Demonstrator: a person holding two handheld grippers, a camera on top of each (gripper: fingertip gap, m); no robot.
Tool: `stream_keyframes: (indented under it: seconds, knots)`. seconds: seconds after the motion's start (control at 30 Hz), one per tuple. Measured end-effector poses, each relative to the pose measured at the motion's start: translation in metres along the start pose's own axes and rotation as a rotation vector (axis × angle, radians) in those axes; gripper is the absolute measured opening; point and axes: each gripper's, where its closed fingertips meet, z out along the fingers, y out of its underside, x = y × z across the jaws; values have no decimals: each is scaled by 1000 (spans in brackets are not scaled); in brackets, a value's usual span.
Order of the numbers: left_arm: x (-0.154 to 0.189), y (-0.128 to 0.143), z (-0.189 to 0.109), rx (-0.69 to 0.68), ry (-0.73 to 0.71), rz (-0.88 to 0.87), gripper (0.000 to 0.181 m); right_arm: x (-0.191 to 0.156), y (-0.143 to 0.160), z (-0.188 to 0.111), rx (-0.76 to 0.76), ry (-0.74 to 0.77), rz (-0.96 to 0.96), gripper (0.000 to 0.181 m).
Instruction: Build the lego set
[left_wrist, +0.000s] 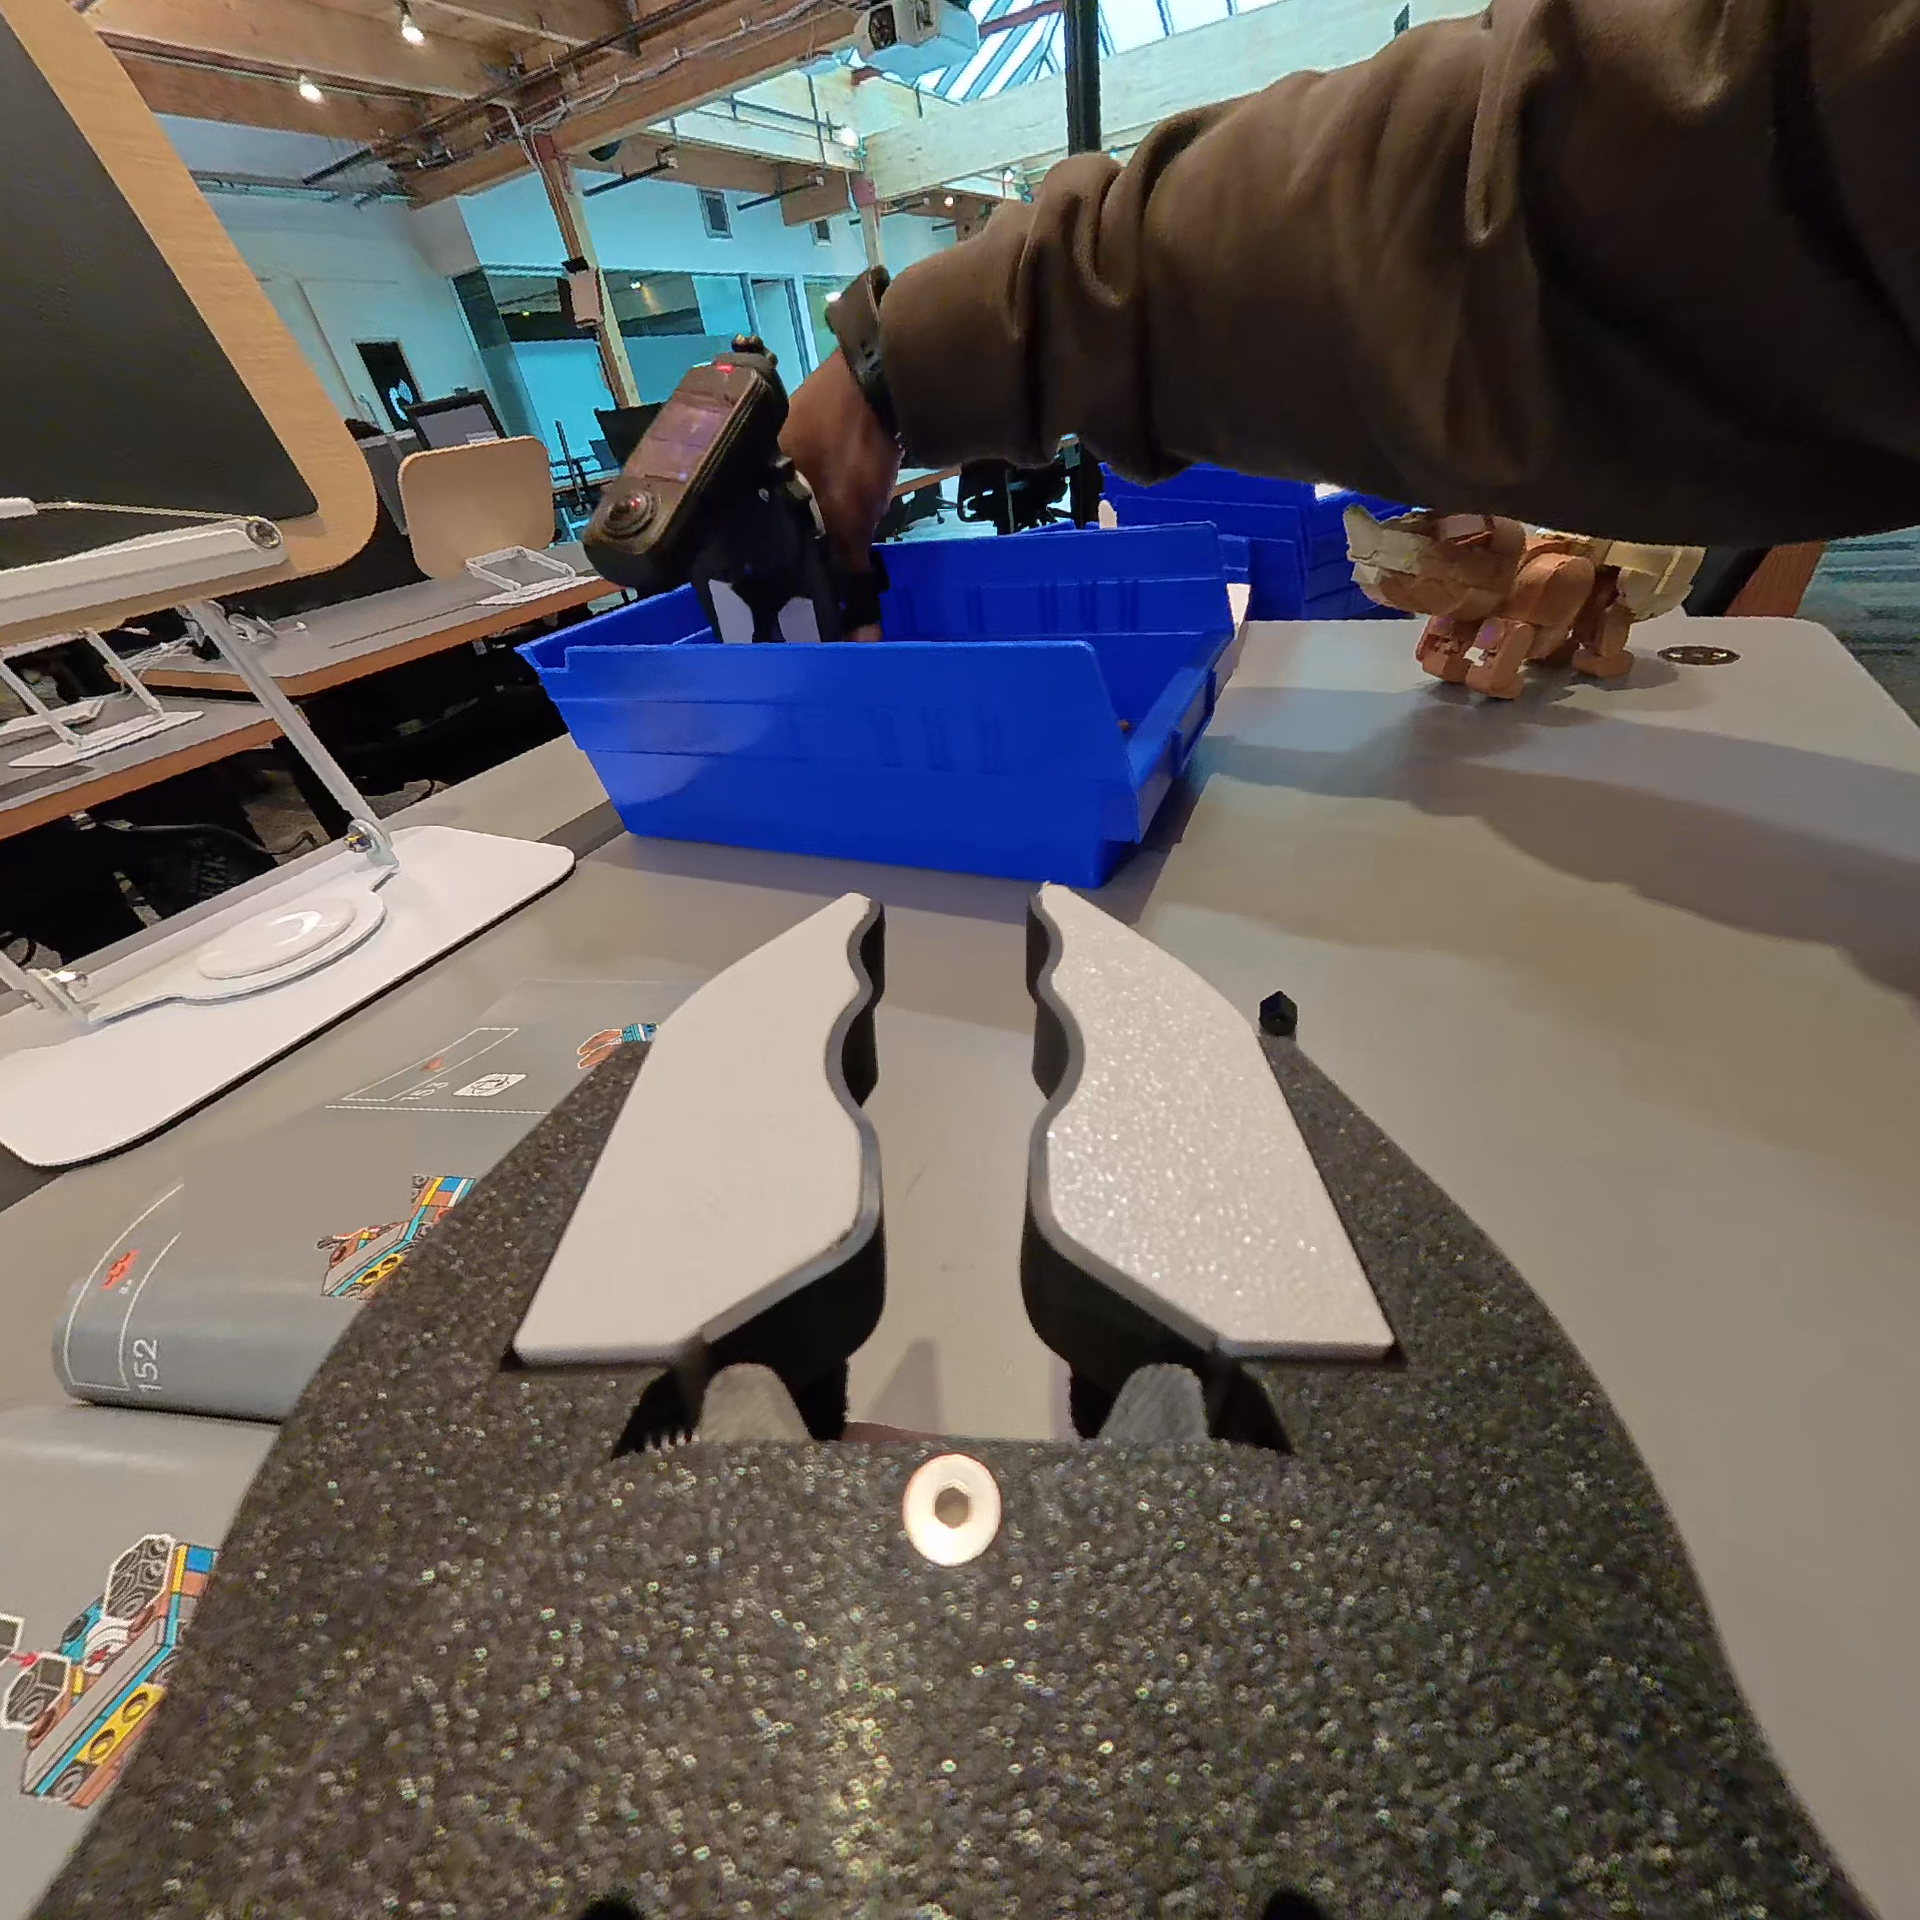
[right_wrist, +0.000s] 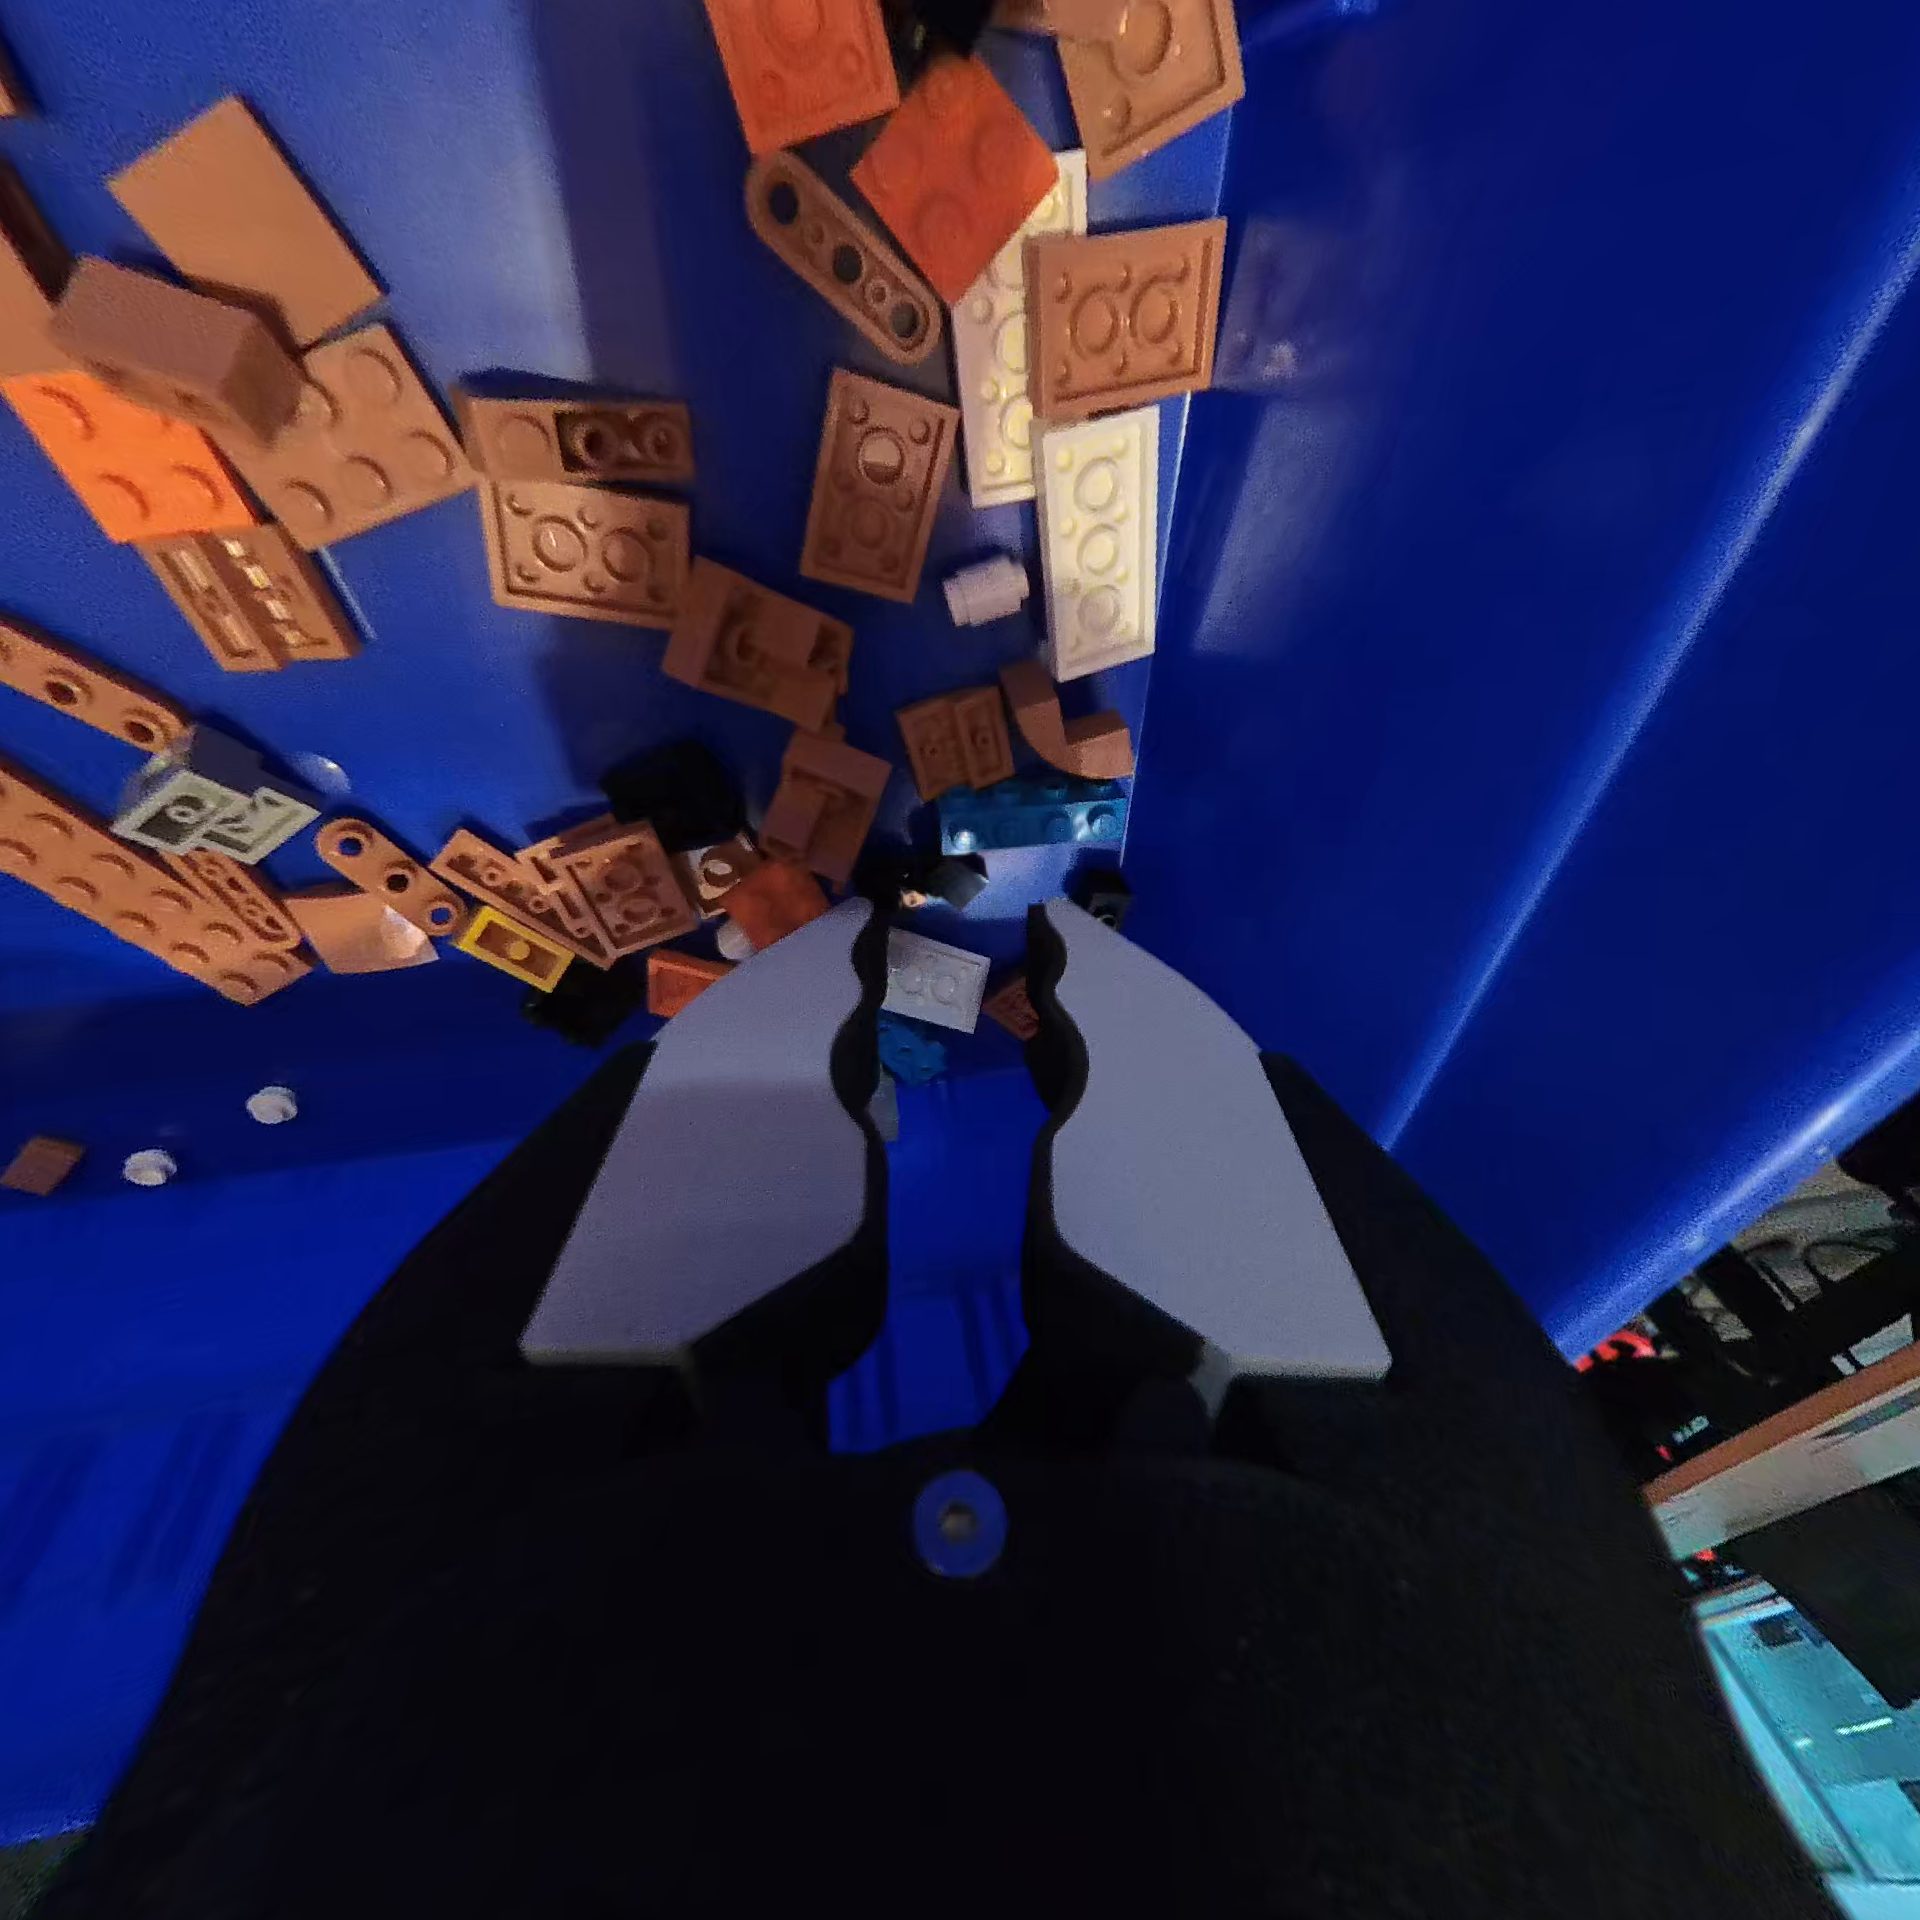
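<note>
My left gripper (left_wrist: 954, 920) is open and empty, low over the grey table (left_wrist: 1507, 935). A blue bin (left_wrist: 883, 727) stands just beyond it. My right gripper (right_wrist: 954, 920) is open and reaches down inside that bin, over a heap of loose brown, orange, white and black bricks (right_wrist: 582, 540). A small white plate (right_wrist: 935, 992) and a small blue piece (right_wrist: 912, 1055) lie between its jaws; nothing is gripped. The right gripper also shows in the left wrist view (left_wrist: 769, 613), held by a person's hand. A part-built brown Lego animal (left_wrist: 1507, 613) stands at the table's far right.
An open instruction booklet (left_wrist: 239, 1299) lies at the left under my left gripper. A white tablet stand (left_wrist: 291, 935) sits at the far left. A small black piece (left_wrist: 1280, 1010) lies on the table to the right. More blue bins (left_wrist: 1226, 509) stand behind. The person's sleeve (left_wrist: 1455, 260) crosses above.
</note>
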Motion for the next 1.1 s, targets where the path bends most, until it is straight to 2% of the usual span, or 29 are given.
stream_keyframes:
  seconds: [0.47,0.63,0.87,1.1]
  knots:
    - [0,0,0,-2,4,-3,26,-7,-5,0,45,-98,-16,27]
    - [0,0,0,-2,4,-5,26,-9,2,8,-8,-103,-31,26]
    - [0,1,1,-4,4,-6,26,-12,-6,1,37,-129,-1,27]
    - [0,1,1,-4,3,-4,26,-11,-2,7,-22,-126,25,25]
